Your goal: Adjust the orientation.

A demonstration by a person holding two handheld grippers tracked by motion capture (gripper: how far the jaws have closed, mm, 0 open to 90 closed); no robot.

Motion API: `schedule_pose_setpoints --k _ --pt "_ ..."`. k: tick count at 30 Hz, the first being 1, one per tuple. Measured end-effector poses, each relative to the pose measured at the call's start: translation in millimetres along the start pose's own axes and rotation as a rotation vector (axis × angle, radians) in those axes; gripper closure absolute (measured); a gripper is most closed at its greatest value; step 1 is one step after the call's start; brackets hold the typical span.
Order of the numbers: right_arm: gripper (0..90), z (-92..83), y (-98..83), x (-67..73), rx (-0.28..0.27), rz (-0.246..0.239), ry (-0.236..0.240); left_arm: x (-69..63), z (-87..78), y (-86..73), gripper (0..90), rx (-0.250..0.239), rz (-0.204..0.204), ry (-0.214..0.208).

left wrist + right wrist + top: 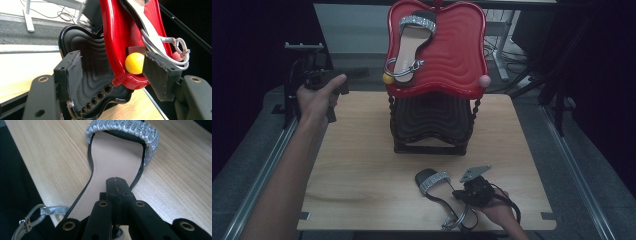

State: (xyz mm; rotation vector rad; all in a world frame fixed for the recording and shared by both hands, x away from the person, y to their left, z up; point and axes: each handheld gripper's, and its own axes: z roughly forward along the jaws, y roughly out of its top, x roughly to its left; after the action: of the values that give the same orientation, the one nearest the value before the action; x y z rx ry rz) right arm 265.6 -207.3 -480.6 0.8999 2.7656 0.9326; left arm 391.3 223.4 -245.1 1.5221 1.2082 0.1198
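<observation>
1. Two sandals make up the work in the high view: one lies on the sloping red tray [457, 55] at the top of the stand [432, 125], the other sandal [439, 192] lies flat on the wooden table [362, 165] near its front edge. The right gripper [469, 192] sits over the middle of that second sandal, probably to move it, perhaps up beside its partner. The left gripper [339, 82] is held off to the left of the stand, beside the tray's corner, likely waiting or ready to steady the tray.

2. The left gripper view adds what the high view cannot tell: its jaws stand wide apart with nothing pressed between the pads [156, 72]. The tray's lower corner and its yellow ball [134, 63] lie just ahead of them, not clamped. The silver ankle strap [175, 53] of the upper sandal hangs over the tray's rim, and the black lower tray [92, 75] shows behind.

3. The right gripper view shows its jaws shut tight together, tips over the sandal's tan insole [115, 155]. Whether they pinch anything I cannot tell. The glittery toe band [125, 128] lies ahead, the buckle strap [37, 216] trails off the table edge.
</observation>
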Motion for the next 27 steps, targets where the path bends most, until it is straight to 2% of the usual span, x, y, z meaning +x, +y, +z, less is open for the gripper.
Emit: schedule_pose_setpoints --k 4,7,11,13,15,18,22,27 --pt "90.0 -6.5 3.2 8.6 -0.016 -0.023 0.014 2.1 1.6 -0.5 31.9 -0.003 -0.006 0.001" --pt "90.0 -9.0 6.3 21.1 -0.013 -0.050 0.052 3.4 3.3 -1.8 31.9 0.000 -0.010 0.002" --pt "89.9 -0.3 5.6 43.0 0.054 -0.101 0.087 3.1 5.8 -3.2 32.0 0.006 -0.008 0.002" --pt "89.9 5.7 3.8 49.5 0.098 -0.121 0.084 2.9 6.6 -3.2 32.0 0.007 -0.011 0.002" --pt "89.9 9.9 2.5 50.0 0.129 -0.140 0.059 2.6 6.6 -3.2 32.0 0.006 -0.010 0.002" --pt "89.9 9.6 1.6 45.1 0.121 -0.110 0.080 1.8 5.8 -3.5 32.0 0.008 -0.008 0.004" --pt "90.0 7.1 -0.5 36.8 0.124 -0.105 0.036 2.1 3.5 -3.2 32.1 0.008 -0.007 0.007" --pt "90.0 2.8 -5.1 20.7 0.115 -0.069 0.002 3.0 1.5 -2.7 32.1 0.003 -0.011 0.013"
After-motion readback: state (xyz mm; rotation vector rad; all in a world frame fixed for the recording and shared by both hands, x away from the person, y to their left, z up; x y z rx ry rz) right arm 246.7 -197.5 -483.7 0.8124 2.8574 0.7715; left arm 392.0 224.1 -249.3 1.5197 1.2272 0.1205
